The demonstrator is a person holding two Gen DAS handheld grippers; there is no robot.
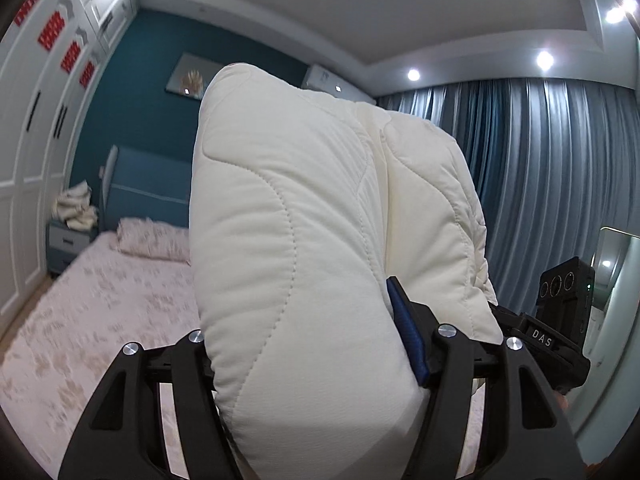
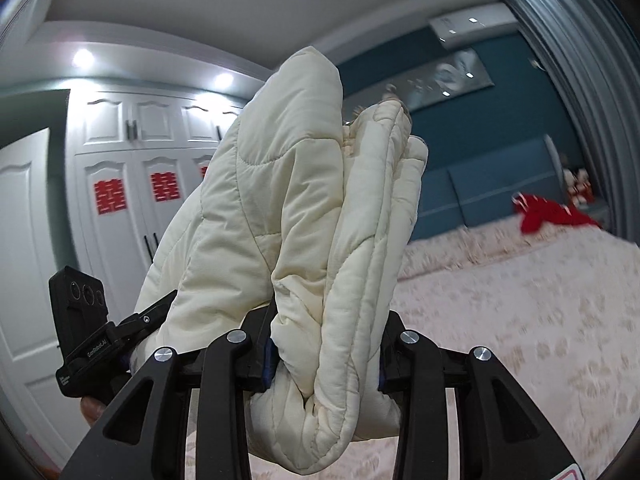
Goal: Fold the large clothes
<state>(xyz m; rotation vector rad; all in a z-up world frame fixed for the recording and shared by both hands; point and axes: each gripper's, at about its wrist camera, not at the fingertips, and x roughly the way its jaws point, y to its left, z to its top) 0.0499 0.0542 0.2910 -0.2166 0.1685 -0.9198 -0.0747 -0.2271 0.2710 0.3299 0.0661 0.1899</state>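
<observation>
Two grippers lift a cream quilted coat above a bed.

The left gripper point(image 1: 316, 364) is clamped on a thick fold of the coat point(image 1: 304, 216), which rises between its fingers; beside it, the other gripper's black body reads "DAS". The right gripper point(image 2: 324, 360) pinches bunched layers, likewise upright. Red double-happiness characters point(image 2: 108, 196) mark the white wardrobe point(image 2: 120, 240).

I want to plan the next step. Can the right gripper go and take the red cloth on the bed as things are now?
Probably not yet. The right gripper is shut on the cream quilted garment, so its jaws are full. The red cloth lies apart, far across the bed.
</observation>
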